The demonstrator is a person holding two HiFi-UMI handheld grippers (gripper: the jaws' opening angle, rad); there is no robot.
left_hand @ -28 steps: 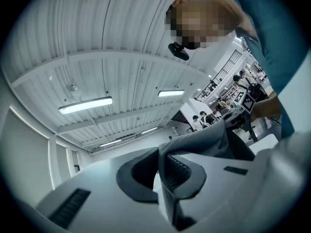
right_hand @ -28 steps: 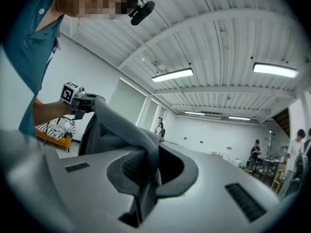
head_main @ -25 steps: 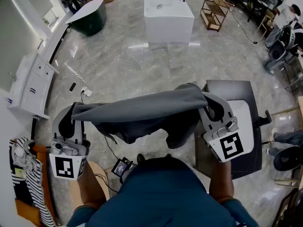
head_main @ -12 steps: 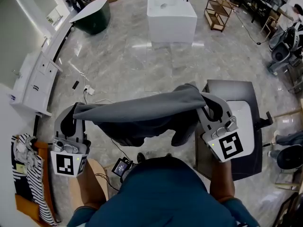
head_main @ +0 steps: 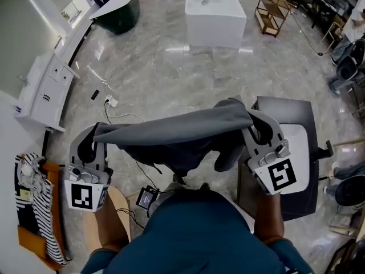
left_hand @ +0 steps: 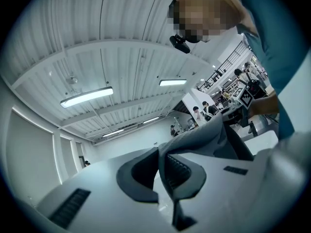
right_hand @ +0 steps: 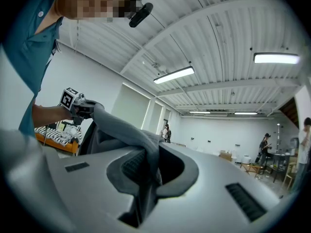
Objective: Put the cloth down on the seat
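Note:
A grey cloth (head_main: 171,133) hangs stretched between my two grippers at waist height above the marble floor, its middle sagging in folds. My left gripper (head_main: 94,135) is shut on the cloth's left end; in the left gripper view its jaws (left_hand: 163,171) pinch the cloth (left_hand: 204,135), which runs off to the right. My right gripper (head_main: 251,121) is shut on the right end, where the cloth (right_hand: 121,130) bunches between its jaws (right_hand: 148,171). Under the right gripper stands a dark boxy unit (head_main: 285,110) with a white seat-like top (head_main: 299,147).
A white bathtub (head_main: 215,16) and a dark green tub (head_main: 114,10) stand far ahead, a white vanity (head_main: 45,90) at left, a wooden shelf (head_main: 274,13) at back right. A chair with striped clothes (head_main: 34,210), a wooden stool (head_main: 120,210) and a cabled device (head_main: 147,197) are near my feet.
The left gripper has sunk a little with its end of the cloth. The right gripper has held still, and the cloth stays stretched between both.

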